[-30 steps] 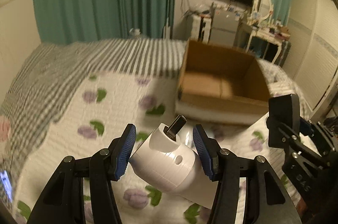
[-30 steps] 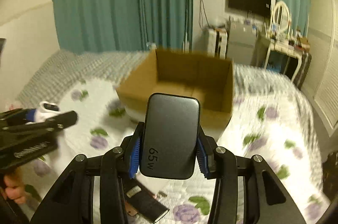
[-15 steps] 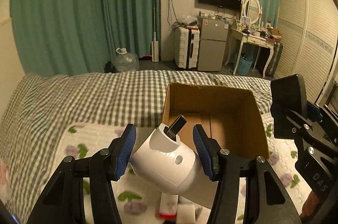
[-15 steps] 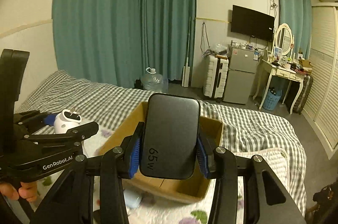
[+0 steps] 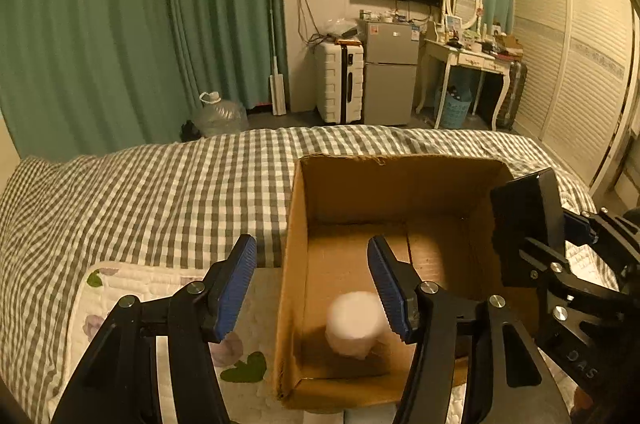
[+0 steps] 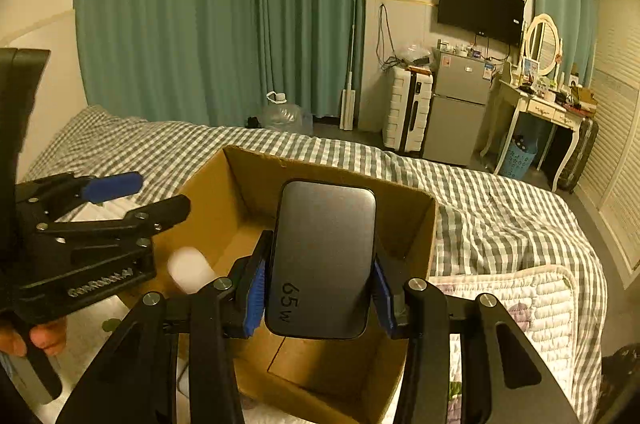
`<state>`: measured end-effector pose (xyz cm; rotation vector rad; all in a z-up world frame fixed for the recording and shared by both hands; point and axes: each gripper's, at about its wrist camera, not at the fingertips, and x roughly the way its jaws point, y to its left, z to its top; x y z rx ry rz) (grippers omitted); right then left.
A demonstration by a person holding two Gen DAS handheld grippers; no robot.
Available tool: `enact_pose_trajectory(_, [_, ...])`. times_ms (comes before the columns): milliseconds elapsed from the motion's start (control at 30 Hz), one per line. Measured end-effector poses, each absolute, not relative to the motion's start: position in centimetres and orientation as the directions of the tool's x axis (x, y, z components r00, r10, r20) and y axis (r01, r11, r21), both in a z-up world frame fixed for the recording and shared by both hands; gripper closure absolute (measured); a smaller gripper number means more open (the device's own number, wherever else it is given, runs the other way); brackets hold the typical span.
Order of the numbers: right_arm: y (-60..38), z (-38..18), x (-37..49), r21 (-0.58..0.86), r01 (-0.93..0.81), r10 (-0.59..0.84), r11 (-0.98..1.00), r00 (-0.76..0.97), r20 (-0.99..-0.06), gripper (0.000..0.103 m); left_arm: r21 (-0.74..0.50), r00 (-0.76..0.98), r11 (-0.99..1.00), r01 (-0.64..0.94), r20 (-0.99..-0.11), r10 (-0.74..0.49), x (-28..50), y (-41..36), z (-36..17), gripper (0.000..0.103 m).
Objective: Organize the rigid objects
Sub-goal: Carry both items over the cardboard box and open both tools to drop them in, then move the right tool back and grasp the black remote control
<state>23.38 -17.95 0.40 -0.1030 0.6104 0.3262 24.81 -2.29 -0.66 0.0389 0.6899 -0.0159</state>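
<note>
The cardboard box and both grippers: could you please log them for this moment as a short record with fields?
box: open cardboard box on the checked bedspread
left gripper: jaws just opened, nothing between them
white device: blurred, inside the box, below the left gripper
right gripper: shut on the dark power bank, above the box
power bank marking: 65W
</note>
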Motion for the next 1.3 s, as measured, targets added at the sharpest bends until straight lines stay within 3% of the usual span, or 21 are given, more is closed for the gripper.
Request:
enact_pose_trajectory(133, [-17.7,0.1,23.5,-0.01,-0.326,0.264,0.945,0.783,-0.563,0.061,0.029,0.78,1.0,0.013,-0.626,0.008,24.0,-1.5,-0.1,0.042])
enact_pose_trajectory(200, [-17.7,0.3,23.1,-0.034,-0.314,0.243,0.949,0.795,-0.556,0.038,0.026,0.78,1.0,0.008,-0.625,0.01,23.4,-1.2,0.2,0.042])
enact_pose_trajectory(233, [-18.0,0.7,22.4,-0.045,-0.295,0.226,0.954,0.812,-0.539,0.019,0.028,0.78,1.0,0.003,-0.626,0.015,23.0,-1.1,0.4,0.042])
enact_pose_trajectory(267, [-18.3,1.0,21.9,-0.041,-0.29,0.227,0.956,0.822,-0.522,0.019,0.027,0.781,1.0,-0.003,-0.625,0.019,22.6,-1.0,0.6,0.042])
enact_pose_trajectory(667, [-19.3,2.9,10.2,-0.002,-0.424,0.36,0.906,0.771,-0.525,0.019,0.059,0.776,0.997,-0.039,-0.627,0.068,11.7,1.0,2.8,0.039])
enact_pose_trajectory(933, [-15.7,-5.0,5.2,0.003,-0.548,0.413,0.836,0.626,-0.662,0.019,0.024,0.72,0.996,-0.085,-0.69,0.078,5.9,2.7,-3.0,0.037])
enact_pose_trajectory(1033, [-13.2,-8.6,4.4,-0.077,-0.606,0.372,0.791,0.578,-0.726,0.02,0.023,0.687,0.994,-0.11,-0.721,0.093,5.2,3.4,-6.0,0.037])
enact_pose_trajectory(1100, [-12.0,-10.1,4.2,-0.099,-0.651,0.361,0.752,0.533,-0.765,0.029,0.019,0.651,0.993,-0.116,-0.753,0.091,5.5,3.9,-7.7,0.037])
enact_pose_trajectory(1167, [-11.3,-11.1,4.2,-0.107,-0.681,0.356,0.724,0.502,-0.788,0.045,0.017,0.629,0.993,-0.118,-0.773,0.088,5.6,4.4,-9.1,0.037])
enact_pose_trajectory(1300, [-10.1,-13.4,4.4,-0.128,-0.71,0.309,0.692,0.451,-0.837,0.053,-0.006,0.617,0.993,-0.115,-0.784,0.067,5.6,5.0,-9.7,0.037])
